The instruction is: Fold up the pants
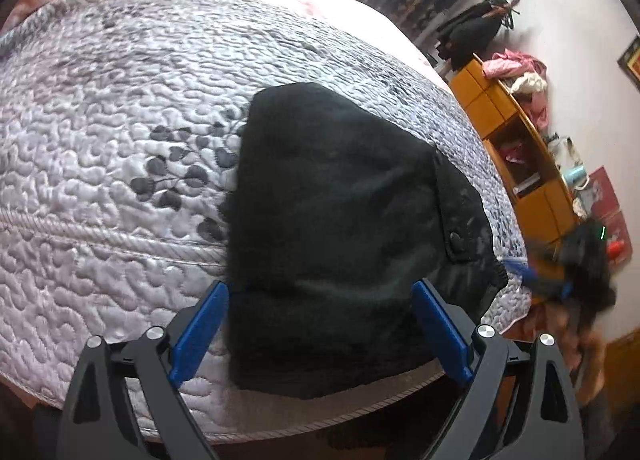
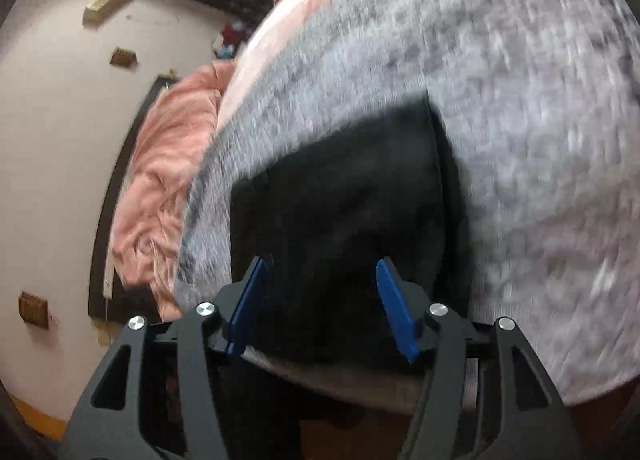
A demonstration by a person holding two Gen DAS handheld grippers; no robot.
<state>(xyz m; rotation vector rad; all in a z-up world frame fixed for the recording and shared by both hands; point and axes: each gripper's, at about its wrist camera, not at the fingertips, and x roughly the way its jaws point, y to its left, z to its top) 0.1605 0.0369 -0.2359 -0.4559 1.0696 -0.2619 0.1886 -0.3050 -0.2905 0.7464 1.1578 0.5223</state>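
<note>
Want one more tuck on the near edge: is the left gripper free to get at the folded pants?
Probably yes. The left gripper has open jaws straddling the black pants, with nothing between.

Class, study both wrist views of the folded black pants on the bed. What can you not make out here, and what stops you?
- Left wrist view: the right tongs are a motion-blurred smear at the bed's corner.
- Right wrist view: the quilt pattern is smeared by motion blur.
- Both views: the black pants are too dark to count folded layers.
- Left wrist view: the pants' near corners sit behind the left tongs fingers.
</note>
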